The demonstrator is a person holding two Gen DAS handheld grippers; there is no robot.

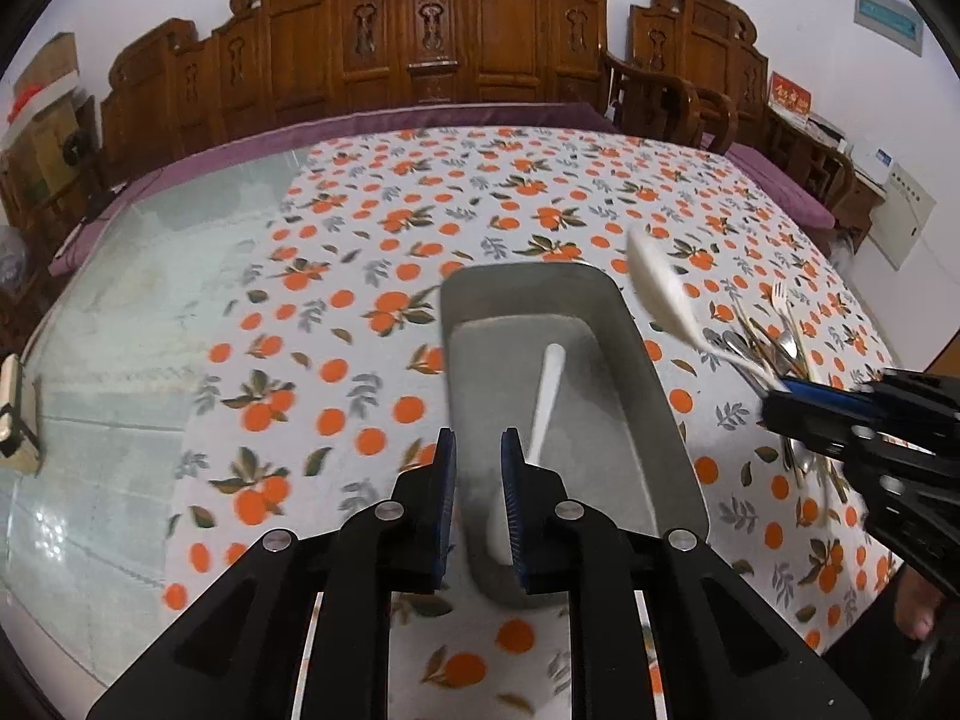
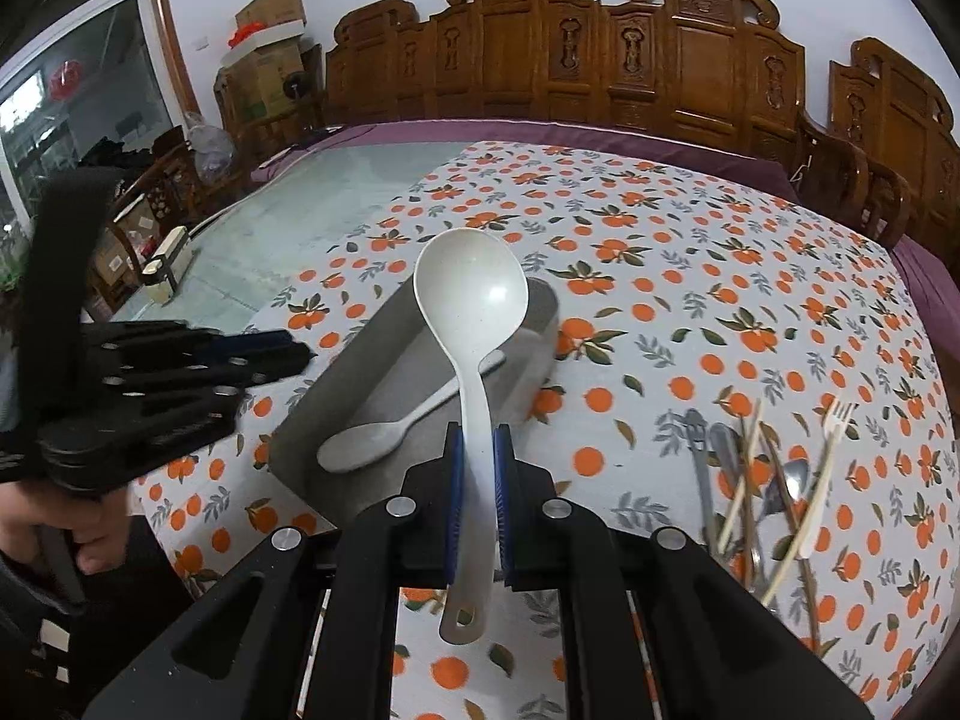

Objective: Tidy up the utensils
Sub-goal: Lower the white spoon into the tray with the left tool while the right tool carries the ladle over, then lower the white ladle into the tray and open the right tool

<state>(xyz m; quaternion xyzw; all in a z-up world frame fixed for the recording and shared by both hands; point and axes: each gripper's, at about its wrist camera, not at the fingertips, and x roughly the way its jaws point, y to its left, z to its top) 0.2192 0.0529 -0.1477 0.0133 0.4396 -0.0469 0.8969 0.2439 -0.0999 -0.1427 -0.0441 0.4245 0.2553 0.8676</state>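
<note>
R-wrist view, L to R: left gripper (image 2: 300, 351) at left edge, jaws slightly apart, empty; grey tray (image 2: 336, 414) w/ small white spoon (image 2: 384, 435) centre; right gripper (image 2: 477, 462) pinching white ladle (image 2: 474, 300) above it; loose cutlery pile (image 2: 774, 480) lower right on orange-print tablecloth (image 2: 690, 276).

Both views are evenly and softly lit — no hard shadows are cast on the patterned tablecloth (image 1: 540, 210). Daylight is admitted through a window (image 2: 72, 108) at the left of the right wrist view. Pale glare is seen on the bare glass tabletop (image 1: 138, 300). Straight lines are bent by strong fisheye distortion, and the corners are cut off in black. Motion blur is shown on the white ladle (image 1: 657, 282) and the utensil pile (image 2: 762, 480) — the rest is rendered fairly sharp.
</note>
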